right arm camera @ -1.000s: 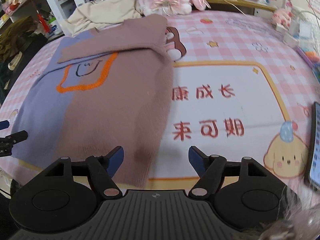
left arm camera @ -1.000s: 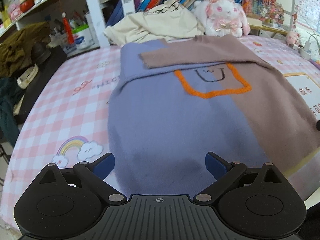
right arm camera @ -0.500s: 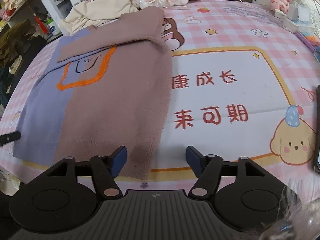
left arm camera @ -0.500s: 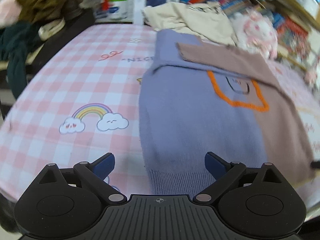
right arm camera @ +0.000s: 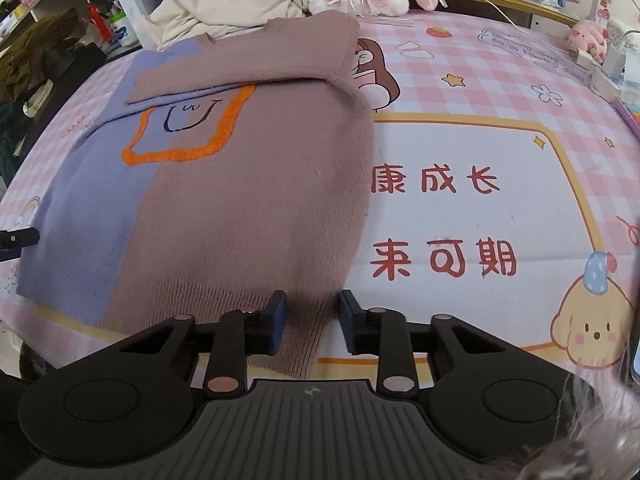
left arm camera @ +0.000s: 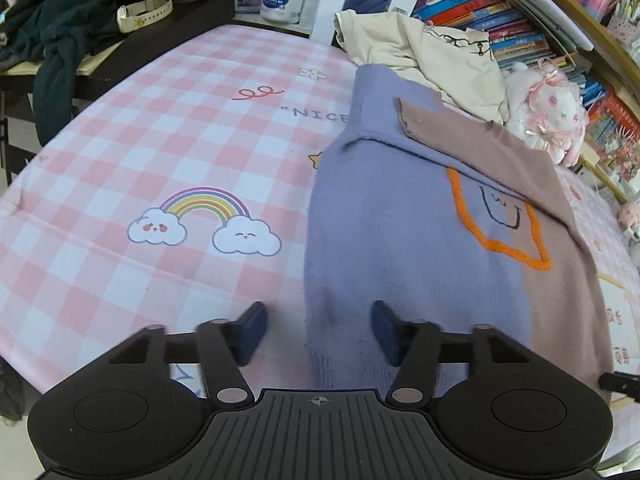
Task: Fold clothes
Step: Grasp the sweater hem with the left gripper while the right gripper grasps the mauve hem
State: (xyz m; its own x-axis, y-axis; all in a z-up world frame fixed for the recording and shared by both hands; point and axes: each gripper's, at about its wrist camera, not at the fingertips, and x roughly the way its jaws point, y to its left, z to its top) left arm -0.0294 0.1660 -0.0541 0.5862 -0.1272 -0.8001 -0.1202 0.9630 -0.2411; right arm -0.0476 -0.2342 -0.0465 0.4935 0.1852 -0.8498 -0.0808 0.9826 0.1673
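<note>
Sweater [right arm camera: 224,200] flat on checked worktop [left arm camera: 160,152], sleeves folded across chest. Left hand-held gripper [left arm camera: 316,330] spread wide, straddling lilac hem corner. Right hand-held gripper [right arm camera: 312,320] part-closed round brown hem corner, not yet pinching.

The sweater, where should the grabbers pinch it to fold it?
Probably the ribbed bottom hem of the sweater, one gripper per corner, coming from the near table edge. It lies flat with that hem nearest: left gripper at the purple corner, right gripper at the brown.
</note>
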